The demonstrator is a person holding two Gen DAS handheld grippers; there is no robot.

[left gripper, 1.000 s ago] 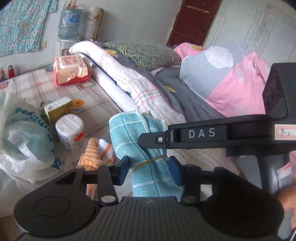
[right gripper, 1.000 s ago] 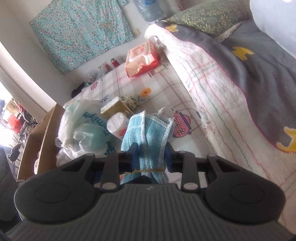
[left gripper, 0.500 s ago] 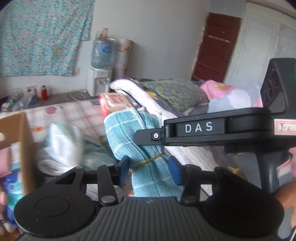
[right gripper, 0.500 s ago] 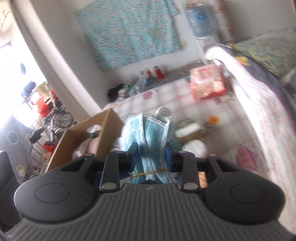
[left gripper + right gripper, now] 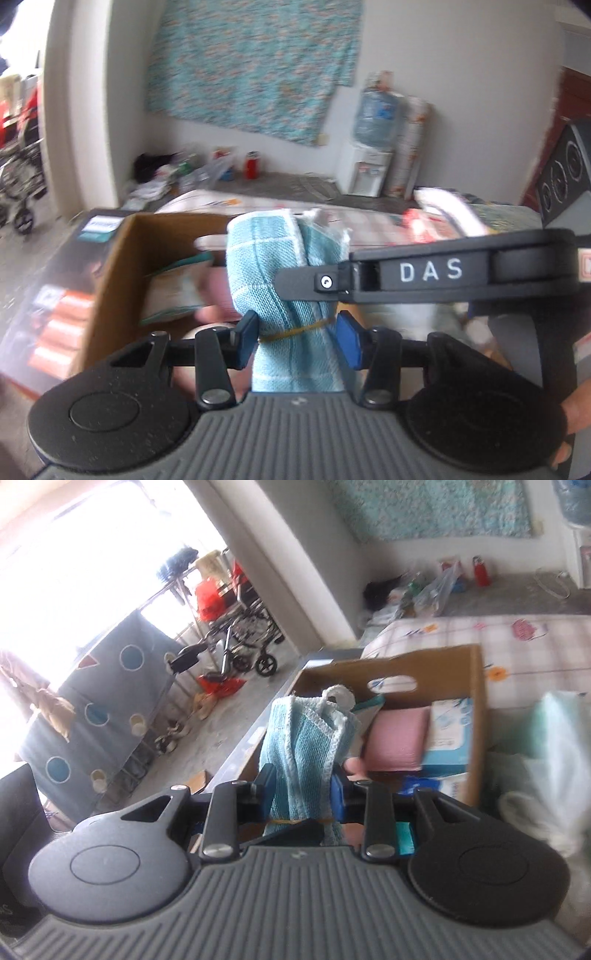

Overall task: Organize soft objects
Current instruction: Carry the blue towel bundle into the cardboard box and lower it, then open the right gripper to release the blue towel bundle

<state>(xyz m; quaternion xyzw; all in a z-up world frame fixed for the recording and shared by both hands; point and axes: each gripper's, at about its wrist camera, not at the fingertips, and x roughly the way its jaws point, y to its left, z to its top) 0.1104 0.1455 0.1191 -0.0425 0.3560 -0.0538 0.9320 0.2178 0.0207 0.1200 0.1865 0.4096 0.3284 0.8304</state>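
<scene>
Blue towel roll [image 5: 284,280] banded with rubber band [image 5: 295,329], upright; left gripper [image 5: 297,341] and right gripper [image 5: 302,795] both clamped on it; cardboard box [image 5: 436,664] just beyond.

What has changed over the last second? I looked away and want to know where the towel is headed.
Both grippers swung away from the bed toward the open brown cardboard box, carrying the rolled light-blue woven towel bound by a yellow rubber band; it now hangs at the box. Unchanged: left gripper and right gripper both clamp the towel.
</scene>
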